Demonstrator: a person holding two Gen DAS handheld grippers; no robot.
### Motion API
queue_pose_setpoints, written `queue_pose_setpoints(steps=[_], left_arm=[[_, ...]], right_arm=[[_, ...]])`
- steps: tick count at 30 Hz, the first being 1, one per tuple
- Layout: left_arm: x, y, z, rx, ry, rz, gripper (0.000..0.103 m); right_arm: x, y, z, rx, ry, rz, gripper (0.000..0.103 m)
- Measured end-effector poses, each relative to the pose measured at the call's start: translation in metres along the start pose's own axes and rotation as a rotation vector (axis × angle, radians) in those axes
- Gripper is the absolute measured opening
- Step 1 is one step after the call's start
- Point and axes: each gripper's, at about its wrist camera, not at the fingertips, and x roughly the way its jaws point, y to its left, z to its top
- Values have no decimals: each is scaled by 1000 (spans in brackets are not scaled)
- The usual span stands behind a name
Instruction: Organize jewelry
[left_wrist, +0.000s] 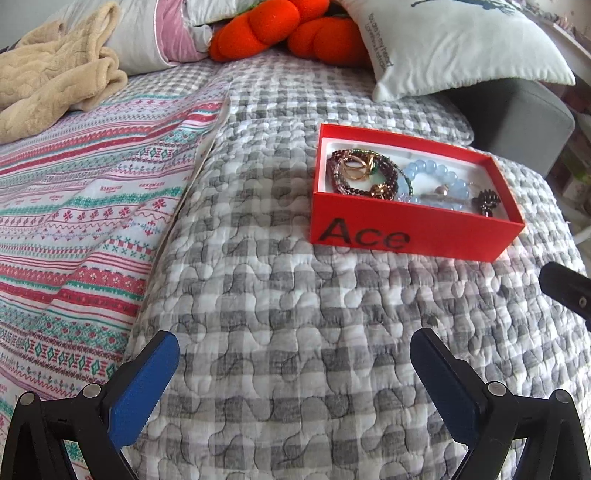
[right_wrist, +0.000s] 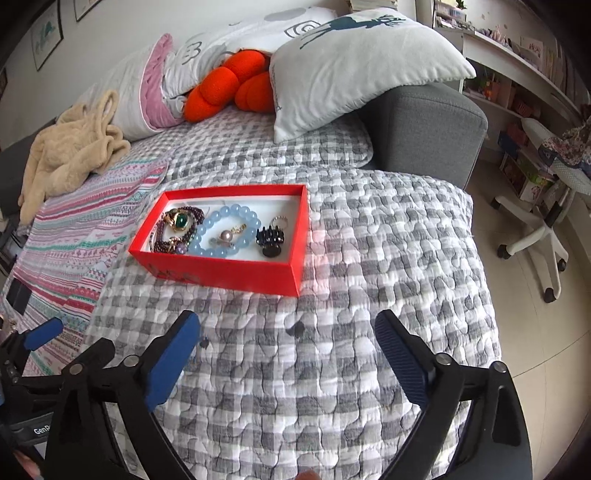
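- L wrist view: we log our left gripper (left_wrist: 295, 373) w/ jaws spread wide, nothing between, above the grey checked quilt (left_wrist: 295, 314).
- Red box (left_wrist: 413, 232) marked "Ace" sits on quilt ahead, to the right; inside: dark bead strands w/ gold rings (left_wrist: 360, 173), blue bead bracelet (left_wrist: 436, 181).
- R wrist view: our right gripper (right_wrist: 288, 343) released, empty, just short of box (right_wrist: 236, 271).
- Box also holds black ring (right_wrist: 271, 238); striped blanket (right_wrist: 85, 236) lies left of it.

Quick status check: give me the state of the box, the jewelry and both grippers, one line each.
red box: lidless, open, flat on quilt
blue bead bracelet: inside box, middle
dark bead strands: inside box, bunched at one end
black clip: inside box, other end
left gripper: open, empty
right gripper: open, empty
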Motion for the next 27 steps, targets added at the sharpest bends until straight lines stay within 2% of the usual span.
queue_pose_setpoints(steps=[5, 27], left_arm=[[-4, -3, -3, 17, 2, 38, 103], [-4, -1, 1, 9, -4, 43, 103]], right_arm=[[-8, 10, -11, -52, 2, -89, 102], [0, 19, -14, -44, 44, -74, 102]])
